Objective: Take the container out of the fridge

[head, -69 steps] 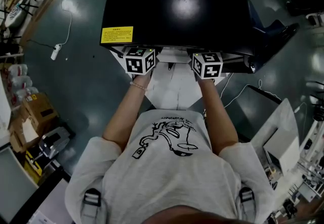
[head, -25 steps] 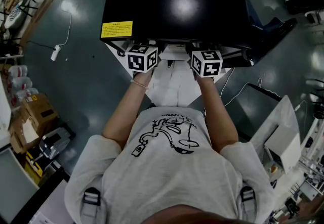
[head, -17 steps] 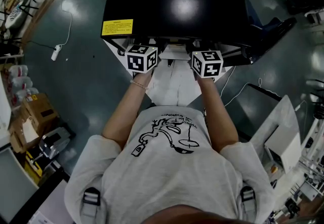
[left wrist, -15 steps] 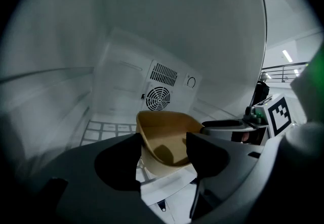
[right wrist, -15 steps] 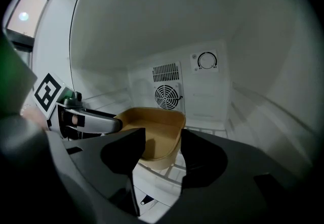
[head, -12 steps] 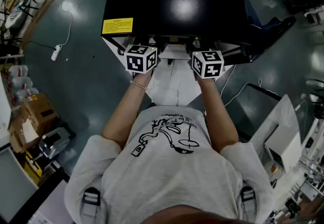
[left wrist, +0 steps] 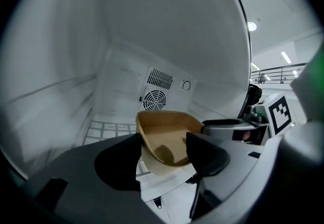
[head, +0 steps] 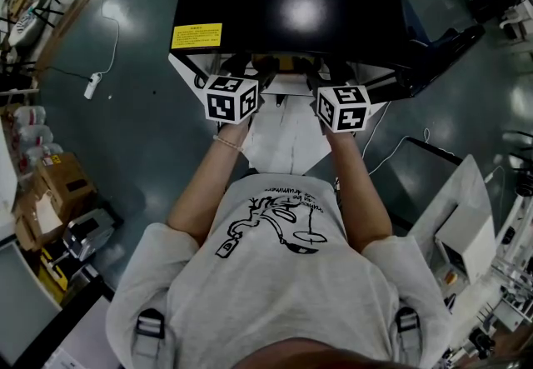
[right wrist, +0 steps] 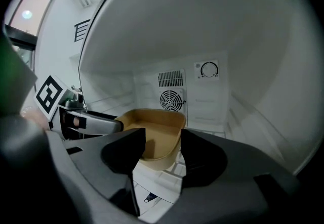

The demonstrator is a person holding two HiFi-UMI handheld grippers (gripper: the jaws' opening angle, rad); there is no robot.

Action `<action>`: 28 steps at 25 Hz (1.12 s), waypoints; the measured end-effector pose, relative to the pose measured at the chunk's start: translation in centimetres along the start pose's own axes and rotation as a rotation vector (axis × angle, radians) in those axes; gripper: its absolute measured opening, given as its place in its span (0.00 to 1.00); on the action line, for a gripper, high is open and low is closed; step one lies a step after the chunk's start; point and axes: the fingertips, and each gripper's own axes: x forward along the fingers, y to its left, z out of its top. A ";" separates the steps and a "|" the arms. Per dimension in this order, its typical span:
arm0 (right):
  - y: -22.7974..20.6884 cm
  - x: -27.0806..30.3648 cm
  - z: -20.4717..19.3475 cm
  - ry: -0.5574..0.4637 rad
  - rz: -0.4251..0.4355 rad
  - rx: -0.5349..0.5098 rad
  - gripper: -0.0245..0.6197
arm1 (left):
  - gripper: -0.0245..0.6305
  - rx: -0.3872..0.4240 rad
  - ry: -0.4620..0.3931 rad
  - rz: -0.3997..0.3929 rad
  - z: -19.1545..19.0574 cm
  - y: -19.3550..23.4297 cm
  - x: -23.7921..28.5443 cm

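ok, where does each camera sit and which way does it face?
Head view: on the person's head, facing steeply down on the fridge top; shows arms and shirt.
Left gripper view: on the left gripper, facing into the fridge; its jaws grip the container by its left wall.
Right gripper view: on the right gripper, facing in likewise; jaws grip the container's right wall.
Shared: both gripper views show the container and rear fan.

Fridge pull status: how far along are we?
Done: fridge is open; left gripper and right gripper each clamp a side wall of the tan container. In hand: it looks raised off the wire shelf. Left: draw it clear; it is inside the cavity.
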 end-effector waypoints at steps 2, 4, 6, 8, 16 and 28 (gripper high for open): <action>0.4 -0.3 0.1 -0.002 0.000 -0.002 0.39 | 0.48 -0.001 -0.003 -0.001 -0.1 -0.1 -0.5; 0.6 -0.7 0.1 -0.003 0.000 -0.002 0.39 | 0.48 0.000 -0.007 -0.001 0.0 -0.2 -0.8; 0.6 -0.9 0.1 -0.005 -0.002 -0.003 0.39 | 0.48 0.002 -0.012 -0.003 0.1 -0.5 -1.0; 0.7 -1.2 0.0 -0.007 -0.003 -0.004 0.39 | 0.48 0.003 -0.013 -0.006 -0.1 -0.7 -1.3; 1.1 -2.3 -0.3 -0.017 -0.008 -0.003 0.37 | 0.47 -0.002 -0.018 -0.011 -0.6 -1.3 -2.2; 1.8 -4.1 0.3 -0.048 -0.015 0.003 0.34 | 0.42 -0.001 -0.047 -0.013 -0.2 -2.1 -3.7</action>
